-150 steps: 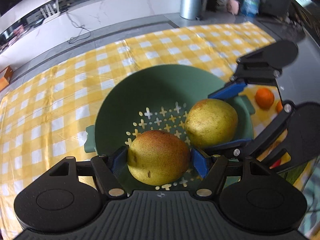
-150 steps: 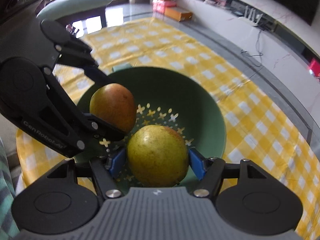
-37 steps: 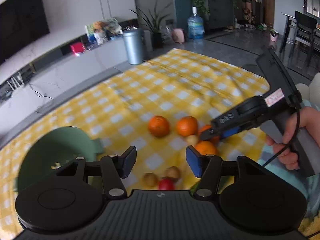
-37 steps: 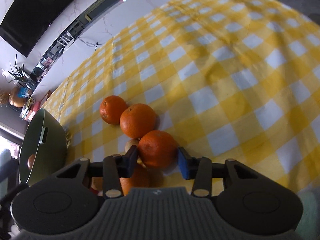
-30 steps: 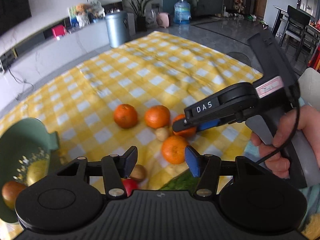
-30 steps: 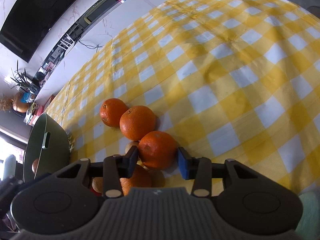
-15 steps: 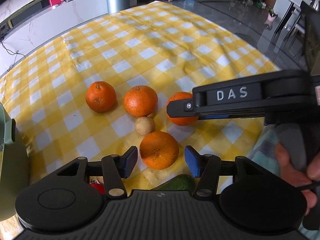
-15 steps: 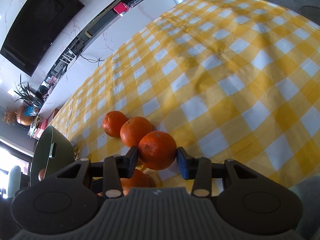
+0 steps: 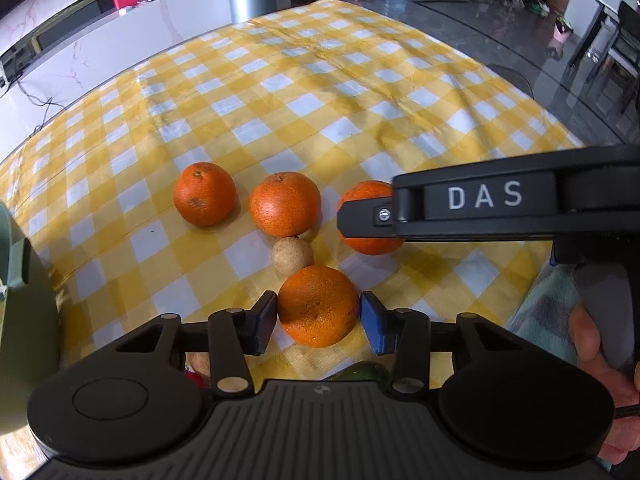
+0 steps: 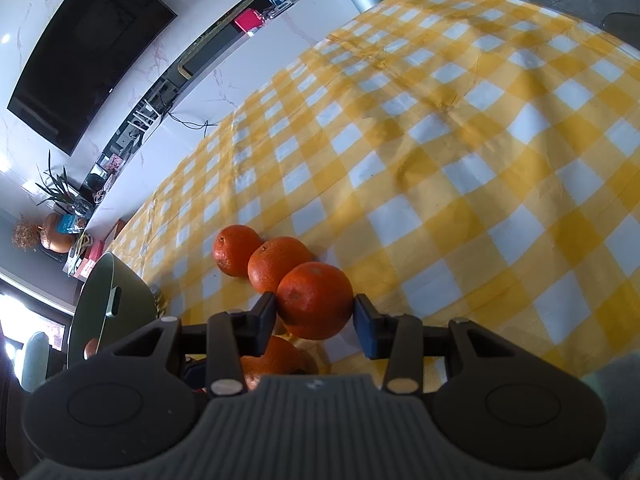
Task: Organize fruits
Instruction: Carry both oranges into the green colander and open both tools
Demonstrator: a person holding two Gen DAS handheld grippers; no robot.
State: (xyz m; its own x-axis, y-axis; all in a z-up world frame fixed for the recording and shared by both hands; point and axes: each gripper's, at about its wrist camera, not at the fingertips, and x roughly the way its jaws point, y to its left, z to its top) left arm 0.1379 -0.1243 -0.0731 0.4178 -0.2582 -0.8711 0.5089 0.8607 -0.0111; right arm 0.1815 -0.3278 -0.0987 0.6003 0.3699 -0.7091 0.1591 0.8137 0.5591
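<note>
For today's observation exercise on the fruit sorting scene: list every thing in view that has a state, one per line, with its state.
left gripper: jaws just closing, pads against nearest orange
right gripper: shut on its orange, which looks raised off the cloth
two far oranges: loose on checked cloth, untouched
small tan fruit: loose on the cloth
green bowl: upright, fruit inside

Black grippers (image 9: 319,318) — blue-padded jaws (one lettered "DAS").
</note>
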